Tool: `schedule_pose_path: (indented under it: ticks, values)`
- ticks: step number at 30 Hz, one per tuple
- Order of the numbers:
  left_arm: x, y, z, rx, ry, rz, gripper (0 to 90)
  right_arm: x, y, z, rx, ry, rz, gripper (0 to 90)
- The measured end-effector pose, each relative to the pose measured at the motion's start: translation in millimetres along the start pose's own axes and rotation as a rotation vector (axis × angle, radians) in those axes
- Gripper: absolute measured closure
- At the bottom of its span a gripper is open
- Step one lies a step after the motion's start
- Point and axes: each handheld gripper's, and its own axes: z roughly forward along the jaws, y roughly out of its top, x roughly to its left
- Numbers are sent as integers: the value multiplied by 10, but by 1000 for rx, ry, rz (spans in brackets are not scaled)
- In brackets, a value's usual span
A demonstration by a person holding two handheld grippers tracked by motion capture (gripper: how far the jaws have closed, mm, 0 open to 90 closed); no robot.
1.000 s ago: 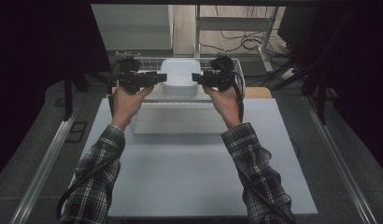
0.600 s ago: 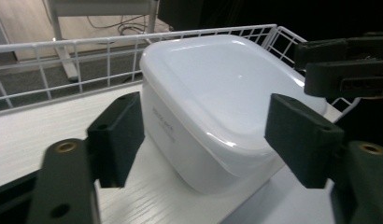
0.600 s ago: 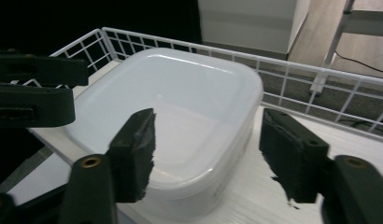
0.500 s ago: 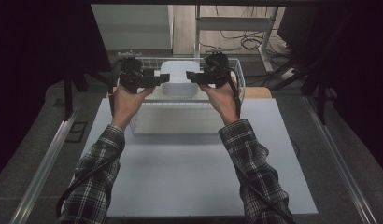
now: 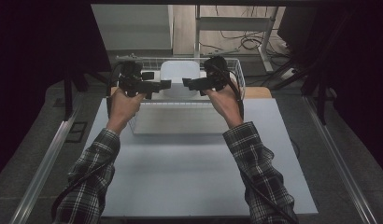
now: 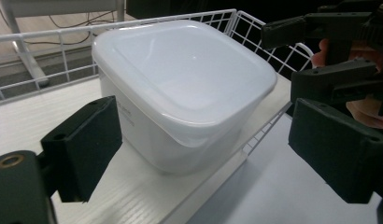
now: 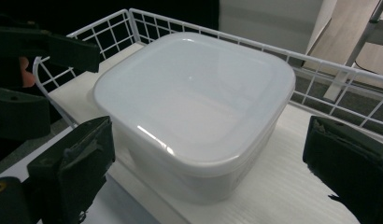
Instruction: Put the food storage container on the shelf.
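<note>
Two grippers: we saw the left gripper point(image 5: 165, 84) and the right gripper point(image 5: 187, 84) held up over the far part of the table point(image 5: 189, 182), tips pointing at each other.
Left gripper: released, we found; in its own view its jaws stood wide apart with nothing between them, the tub point(image 6: 182, 88) lying ahead of the gap.
Right gripper: released too; in its own view the jaws stood well apart, the tub point(image 7: 194, 107) ahead of them and untouched.
Tub: we saw a white plastic tub point(image 5: 180, 77) with its lid point(image 6: 189, 70) on, square with rounded corners, upright (the lid looked seated all round, as far as we could tell).
Where the tub sat: on a white board point(image 7: 283, 186) inside a white wire basket point(image 5: 236, 70) at the far edge of the table, near the basket's middle.
Basket: its wire wall point(image 6: 49, 42) ran behind the tub in the left gripper view, and behind and beside it point(image 7: 133, 23) in the right gripper view.
Gripper to tub: in the high view we saw both tips just in front of the tub, one to each side of its middle, near it; we could not tell any contact.
Hands: we saw the left hand point(image 5: 123, 105) and the right hand point(image 5: 222, 100) around the grips, with plaid sleeves point(image 5: 94, 182) coming in from the bottom.
Across the views: the right gripper point(image 6: 334, 51) showed at the right of the left gripper view, beside the basket's corner.
</note>
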Motion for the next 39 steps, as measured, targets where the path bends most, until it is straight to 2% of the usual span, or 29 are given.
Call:
schedule_pose_path:
  ticks: [4, 7, 11, 15, 21, 24, 31, 39]
  values:
    - [-32, -34, -34, -8, -17, 36, 77, 30, -30, -36, 5, 7, -15, 16]
    - [-43, -72, -60, -26, -53, 70, 49, 47, -55, -66, 5, 13, -24, 16]
    - [-50, -127, -80, -13, -81, 93, 21, 75, -104, -93, 1, 27, -35, 14]
    - [-79, -190, -108, 5, -73, 119, 1, 86, -153, -123, -7, 33, -37, 0]
    - [-125, -265, -182, -9, -69, 157, 0, 100, -235, -214, -22, 38, -43, 0]
    - [-174, -327, -224, -3, -61, 188, 0, 117, -278, -258, -29, 43, -53, 0]
    - [-226, -459, -249, 0, -86, 193, 0, 153, -389, -334, -40, 61, -63, 0]
    - [-279, -654, -209, 7, -120, 178, 1, 184, -557, -354, -29, 47, -65, 0]
